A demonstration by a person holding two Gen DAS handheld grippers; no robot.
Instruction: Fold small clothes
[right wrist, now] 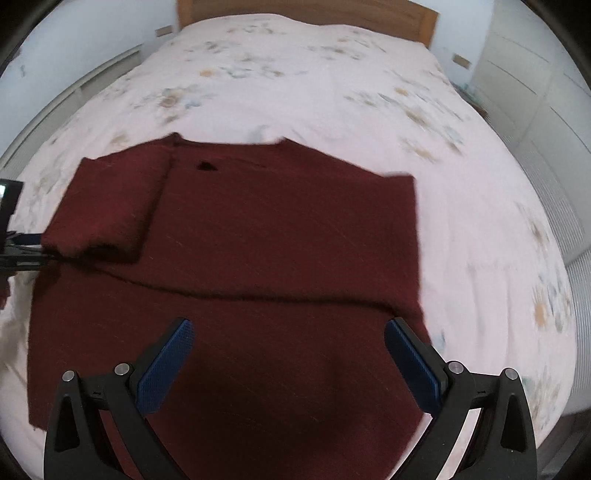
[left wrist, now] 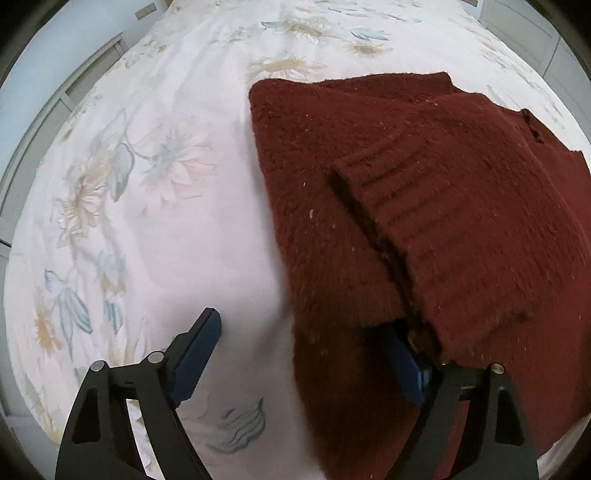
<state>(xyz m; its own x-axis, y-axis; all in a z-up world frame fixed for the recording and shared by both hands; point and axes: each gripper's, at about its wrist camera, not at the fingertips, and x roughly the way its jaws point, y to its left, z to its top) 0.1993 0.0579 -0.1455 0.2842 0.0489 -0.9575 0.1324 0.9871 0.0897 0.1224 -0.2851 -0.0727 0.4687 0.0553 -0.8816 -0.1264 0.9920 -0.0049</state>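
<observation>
Both jaws apart. Left gripper (left wrist: 306,354) is spread wide at the sweater's (left wrist: 424,206) left edge; its left finger is over bare bedspread (left wrist: 166,229), and its right finger is partly hidden under a cuffed sleeve (left wrist: 436,229) draped on it. Right gripper (right wrist: 288,354) hovers over the sweater (right wrist: 258,258), gripping nothing. Sweater is maroon knit, flat on the floral bedspread (right wrist: 480,221), one sleeve (right wrist: 107,210) folded onto the body. Headboard (right wrist: 306,14) at far end.
</observation>
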